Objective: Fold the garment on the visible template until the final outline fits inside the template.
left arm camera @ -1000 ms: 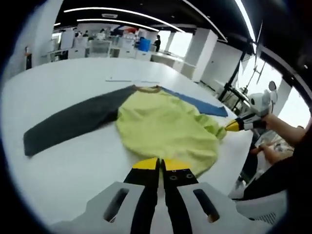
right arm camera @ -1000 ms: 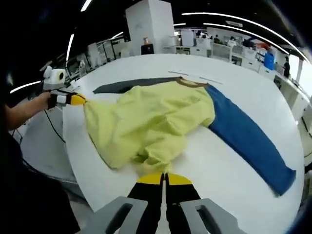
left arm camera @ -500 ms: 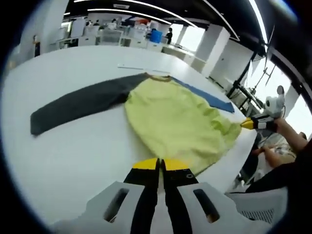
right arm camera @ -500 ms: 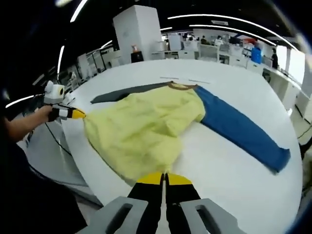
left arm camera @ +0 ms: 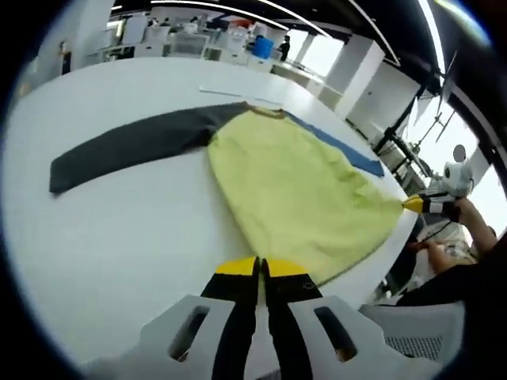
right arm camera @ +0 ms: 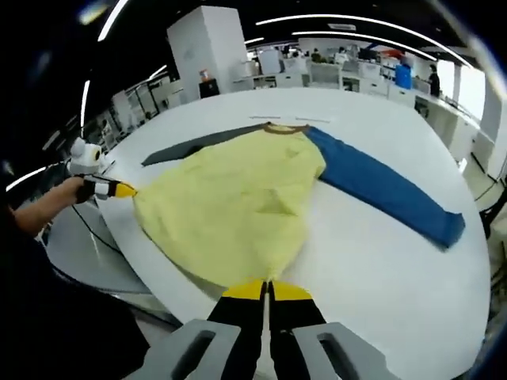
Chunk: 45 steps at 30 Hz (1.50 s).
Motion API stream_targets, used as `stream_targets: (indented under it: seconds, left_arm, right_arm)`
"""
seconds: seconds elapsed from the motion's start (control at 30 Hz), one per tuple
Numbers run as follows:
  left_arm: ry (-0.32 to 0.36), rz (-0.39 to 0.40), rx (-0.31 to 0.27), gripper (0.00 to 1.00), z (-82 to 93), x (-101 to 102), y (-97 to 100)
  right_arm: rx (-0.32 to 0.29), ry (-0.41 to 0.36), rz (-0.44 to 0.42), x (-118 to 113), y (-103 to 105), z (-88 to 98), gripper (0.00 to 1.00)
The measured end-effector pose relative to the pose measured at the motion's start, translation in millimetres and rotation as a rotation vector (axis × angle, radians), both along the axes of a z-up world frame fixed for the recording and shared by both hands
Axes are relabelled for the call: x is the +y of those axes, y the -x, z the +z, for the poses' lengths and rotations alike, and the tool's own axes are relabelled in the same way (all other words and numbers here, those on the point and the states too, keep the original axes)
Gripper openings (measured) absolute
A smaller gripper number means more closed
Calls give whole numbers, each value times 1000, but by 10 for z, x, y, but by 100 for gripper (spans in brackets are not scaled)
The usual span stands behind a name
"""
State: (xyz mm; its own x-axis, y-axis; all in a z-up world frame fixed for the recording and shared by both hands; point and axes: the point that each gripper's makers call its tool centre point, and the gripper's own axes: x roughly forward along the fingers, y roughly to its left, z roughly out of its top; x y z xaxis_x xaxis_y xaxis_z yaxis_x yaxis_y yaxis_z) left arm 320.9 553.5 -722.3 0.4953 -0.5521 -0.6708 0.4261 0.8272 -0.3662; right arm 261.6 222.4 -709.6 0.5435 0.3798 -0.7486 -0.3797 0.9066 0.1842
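Both yellow-tipped tongs pinch the bottom hem of a yellow-green long-sleeved shirt w/ one dark grey sleeve and one blue sleeve. Left gripper: jaws pressed together on the hem's edge at one corner, near the table's near edge. Right gripper: jaws likewise closed on the hem at the other corner. Each one also appears in the other's view, at the far hem corner, held by a person's hand: left one at, right one at.

Shirt lies flat on a large white round table, body spread wide between the two pinched corners, brown-trimmed neck pointing away from the person. Grey sleeve stretches out to the person's left, blue sleeve to the right, both straight on the tabletop. Two thin pale strips lie just beyond the collar; can't tell what they are.
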Motion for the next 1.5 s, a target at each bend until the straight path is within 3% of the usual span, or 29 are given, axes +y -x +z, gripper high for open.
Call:
stream_targets:
  seconds: [0.13, 0.37, 0.5, 0.67, 0.97, 1.17, 1.23, 1.5]
  left_arm:
    - [-20, 11, 27, 0, -93, 30, 20]
    - [-30, 8, 40, 0, -189, 28, 67]
    - [-22, 12, 40, 0, -205, 36, 71]
    - [-20, -19, 22, 1, -178, 45, 83]
    - [-11, -101, -31, 10, -89, 82, 164]
    - [7, -82, 0, 14, -147, 68, 212]
    - [-14, -91, 25, 14, -209, 46, 243]
    - [-91, -107, 11, 15, -286, 10, 242]
  right_arm:
    - [52, 119, 49, -80, 91, -235, 0]
    - [96, 142, 25, -143, 110, -479, 0]
    - [96, 169, 37, -172, 117, -511, 0]
    - [102, 158, 35, -177, 101, -515, 0]
    - [119, 56, -28, -182, 88, -469, 0]
    - [129, 37, -63, -171, 82, -462, 13]
    - [139, 36, -63, -154, 95, -485, 13]
    - [151, 70, -93, -166, 87, -557, 8]
